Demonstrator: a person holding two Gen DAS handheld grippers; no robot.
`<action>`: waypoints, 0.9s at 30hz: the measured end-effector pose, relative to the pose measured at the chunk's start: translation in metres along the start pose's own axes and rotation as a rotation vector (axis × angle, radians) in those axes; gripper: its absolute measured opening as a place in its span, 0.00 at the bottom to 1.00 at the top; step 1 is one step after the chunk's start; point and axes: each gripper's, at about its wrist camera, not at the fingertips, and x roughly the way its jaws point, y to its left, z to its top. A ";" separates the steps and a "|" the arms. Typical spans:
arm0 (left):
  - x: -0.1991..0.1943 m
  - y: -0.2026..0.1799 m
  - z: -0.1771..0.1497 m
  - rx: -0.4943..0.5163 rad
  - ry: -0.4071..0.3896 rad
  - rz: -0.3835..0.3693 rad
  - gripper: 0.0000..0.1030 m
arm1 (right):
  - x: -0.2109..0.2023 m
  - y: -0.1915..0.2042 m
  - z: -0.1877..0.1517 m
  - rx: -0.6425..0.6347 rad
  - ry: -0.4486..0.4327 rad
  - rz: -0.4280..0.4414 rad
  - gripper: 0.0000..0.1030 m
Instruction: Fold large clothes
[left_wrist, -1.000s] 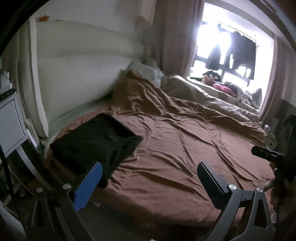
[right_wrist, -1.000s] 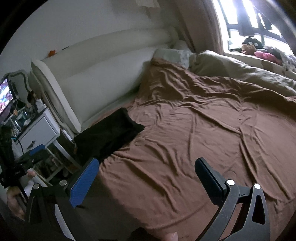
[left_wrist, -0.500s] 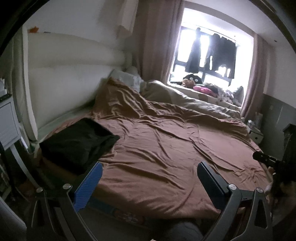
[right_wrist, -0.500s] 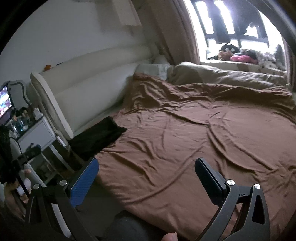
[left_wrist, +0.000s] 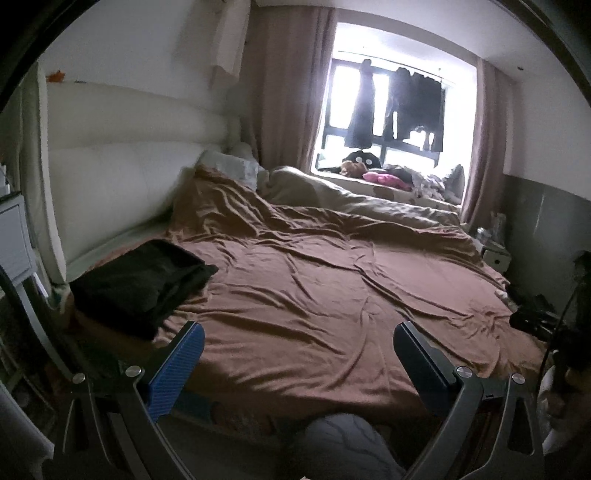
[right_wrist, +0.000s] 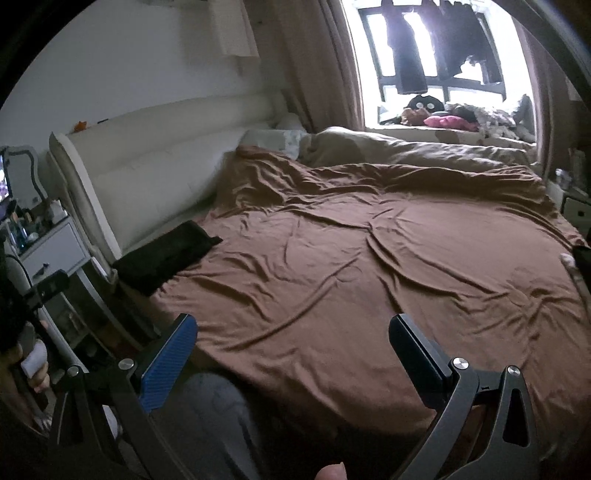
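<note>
A black folded garment (left_wrist: 140, 284) lies on the near left corner of the bed, on the brown sheet (left_wrist: 325, 295); it also shows in the right wrist view (right_wrist: 166, 256). My left gripper (left_wrist: 297, 354) is open and empty, held back from the bed's near edge, to the right of the garment. My right gripper (right_wrist: 293, 347) is open and empty, also off the near edge, well right of the garment. The sheet (right_wrist: 369, 277) is wrinkled and bare in the middle.
A white padded headboard (left_wrist: 122, 177) stands at the left. A beige duvet (right_wrist: 406, 151) is bunched at the far side under the window. A white nightstand (right_wrist: 55, 247) is at the left. My knee (left_wrist: 343, 443) is below the grippers.
Both grippers have pulled back and away from the bed and risen. The black garment now looks smaller and farther. Both stay open and empty.
</note>
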 end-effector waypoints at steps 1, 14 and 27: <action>-0.003 -0.003 -0.003 0.002 -0.002 -0.006 1.00 | -0.004 0.000 -0.004 -0.004 -0.006 -0.006 1.00; -0.037 -0.028 -0.046 0.038 -0.050 -0.052 1.00 | -0.051 0.018 -0.054 -0.008 -0.081 -0.080 1.00; -0.061 -0.039 -0.056 0.056 -0.087 -0.057 1.00 | -0.065 0.020 -0.071 0.035 -0.123 -0.095 1.00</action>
